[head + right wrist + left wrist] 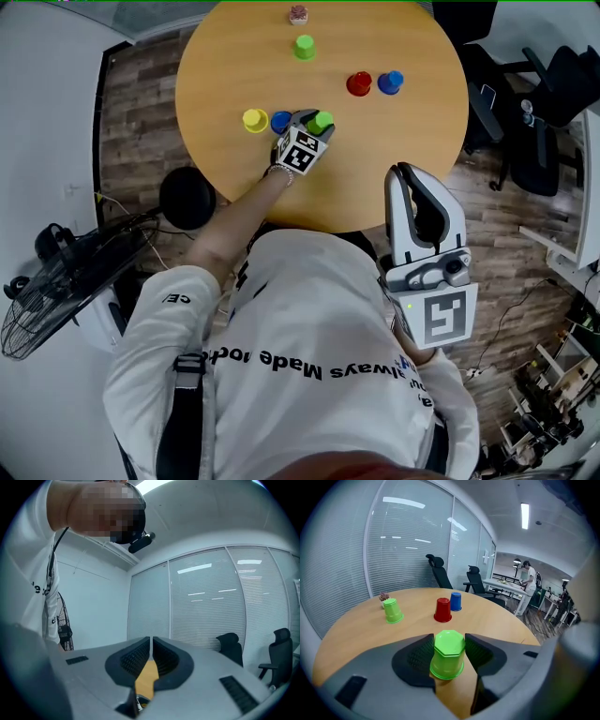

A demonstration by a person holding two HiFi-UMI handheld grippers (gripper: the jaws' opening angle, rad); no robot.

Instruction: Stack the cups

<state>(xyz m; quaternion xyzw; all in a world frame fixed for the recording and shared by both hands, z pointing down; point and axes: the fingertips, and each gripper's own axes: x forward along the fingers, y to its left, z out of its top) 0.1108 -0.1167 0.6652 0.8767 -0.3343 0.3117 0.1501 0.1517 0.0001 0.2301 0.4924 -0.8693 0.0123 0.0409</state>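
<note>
Item, nearest the body: right gripper, held off the table's edge at 5 o'clock, jaws closed flat together with nothing between them; idle. Item: left gripper, reaching over the near part of the round table, jaws set wide and clamped on either side of an upturned green cup; whether its rim is clear of the wood is hard to judge. Handling note: the step is probably carrying this cup to its stack. It is best kept level, raised above the target's top, then lowered straight so the rim slips over without tipping. Item, at 9 o'clock of the held cup, just beside the gripper: blue cup, with yellow cup just beyond; both crowd the left jaw and could be knocked by a sideways sweep. Item, at 1 o'clock, well apart: red cup and second blue cup, side by side. Item, at 12 o'clock: second green cup, small potted plant behind it.
</note>
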